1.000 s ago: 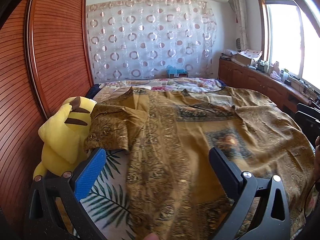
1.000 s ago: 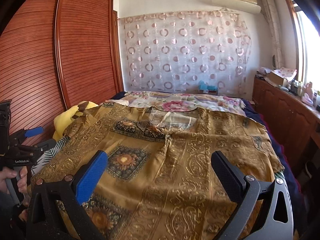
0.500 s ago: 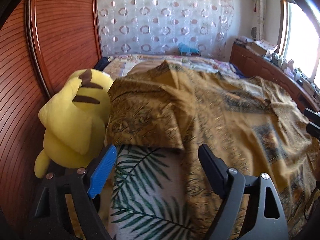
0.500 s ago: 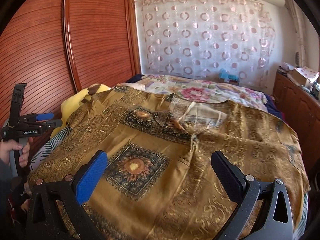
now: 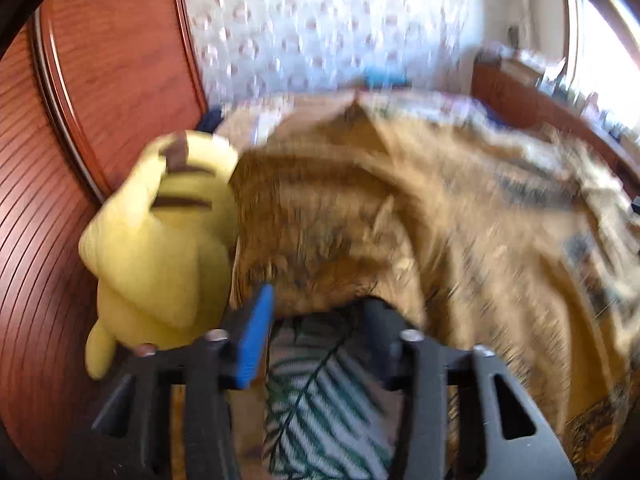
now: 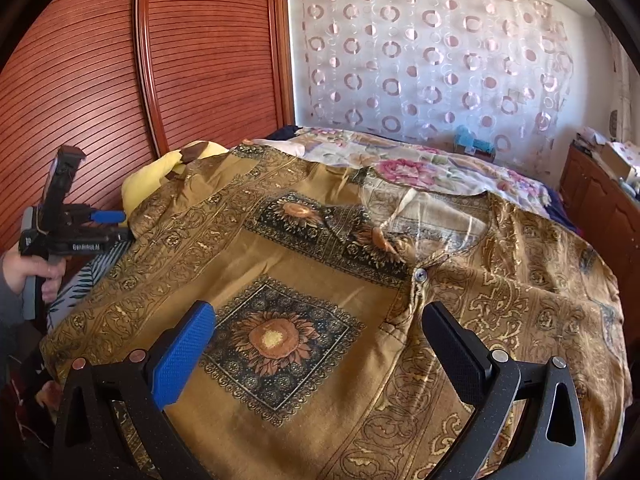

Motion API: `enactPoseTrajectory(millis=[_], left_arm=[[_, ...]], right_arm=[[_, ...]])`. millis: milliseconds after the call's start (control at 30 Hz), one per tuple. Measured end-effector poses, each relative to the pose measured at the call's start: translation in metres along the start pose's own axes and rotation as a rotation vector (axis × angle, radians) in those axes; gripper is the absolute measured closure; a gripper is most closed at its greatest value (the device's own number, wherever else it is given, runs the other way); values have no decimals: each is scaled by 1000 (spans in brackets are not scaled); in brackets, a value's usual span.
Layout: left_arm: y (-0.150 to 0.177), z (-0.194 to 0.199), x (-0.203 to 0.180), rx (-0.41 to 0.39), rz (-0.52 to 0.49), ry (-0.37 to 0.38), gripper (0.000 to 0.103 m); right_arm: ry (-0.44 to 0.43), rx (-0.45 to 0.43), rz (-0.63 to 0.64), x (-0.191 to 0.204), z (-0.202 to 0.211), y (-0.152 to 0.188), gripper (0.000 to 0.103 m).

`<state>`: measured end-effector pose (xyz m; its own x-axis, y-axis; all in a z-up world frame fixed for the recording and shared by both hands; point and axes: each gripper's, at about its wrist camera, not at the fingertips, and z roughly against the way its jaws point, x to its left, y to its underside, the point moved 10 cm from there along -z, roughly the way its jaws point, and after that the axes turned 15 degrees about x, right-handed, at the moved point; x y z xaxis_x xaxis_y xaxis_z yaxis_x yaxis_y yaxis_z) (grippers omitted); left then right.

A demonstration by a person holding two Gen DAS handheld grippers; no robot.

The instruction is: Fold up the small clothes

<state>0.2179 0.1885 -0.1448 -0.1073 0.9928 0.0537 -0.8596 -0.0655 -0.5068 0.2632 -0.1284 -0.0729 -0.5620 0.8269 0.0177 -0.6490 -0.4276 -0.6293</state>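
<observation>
A golden-brown patterned shirt point(image 6: 320, 272) lies spread flat on the bed, collar and button toward the far side. In the blurred left wrist view its left sleeve point(image 5: 320, 240) hangs just in front of my left gripper point(image 5: 316, 320), whose jaws stand partly closed with a gap, right at the sleeve's hem; I cannot tell if they touch it. The left gripper also shows in the right wrist view point(image 6: 108, 224) at the shirt's left edge. My right gripper point(image 6: 316, 344) is open and empty, hovering over the shirt's front near the sunflower square.
A yellow plush toy point(image 5: 160, 248) sits left of the sleeve against the red slatted wardrobe point(image 6: 180, 60). A leaf-print sheet point(image 5: 320, 392) shows under the left gripper. A floral bedspread point(image 6: 420, 168) and a circle-print curtain point(image 6: 432, 60) lie beyond. A wooden cabinet point(image 6: 600, 200) stands on the right.
My left gripper moved forward and left to the sleeve's hem and its jaws narrowed. My right gripper moved forward and lower over the shirt, staying open.
</observation>
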Motion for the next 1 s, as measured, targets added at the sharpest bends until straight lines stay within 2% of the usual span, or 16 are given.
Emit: enactPoseTrajectory(millis=[33,200,300,467,667,833,967,1000], left_arm=[[-2,3,-1,-11,-4,7,69],[-7,0,-10,-9,-69,-25,72],[-9,1,-12,-13,-100,-51,93],[-21,13,-9,-42,-106,-41,99],[-63,59,-55,-156,-226,-30,99],[-78,72,-115,-168,-344,44,98],[-67,77,-138,-148,-366,133,80],[-63,78,-139,-142,-357,161,69]], right_arm=[[-4,-3,-3,-1,1,0,0],[-3,-20,-8,10,2,4,0],[-5,-17,-11,11,2,5,0],[-3,-29,-35,7,7,5,0],[14,-41,-58,1,18,13,0],[26,-55,-86,0,28,21,0],[38,-47,-99,0,30,27,0],[40,-43,-104,-1,29,29,0]])
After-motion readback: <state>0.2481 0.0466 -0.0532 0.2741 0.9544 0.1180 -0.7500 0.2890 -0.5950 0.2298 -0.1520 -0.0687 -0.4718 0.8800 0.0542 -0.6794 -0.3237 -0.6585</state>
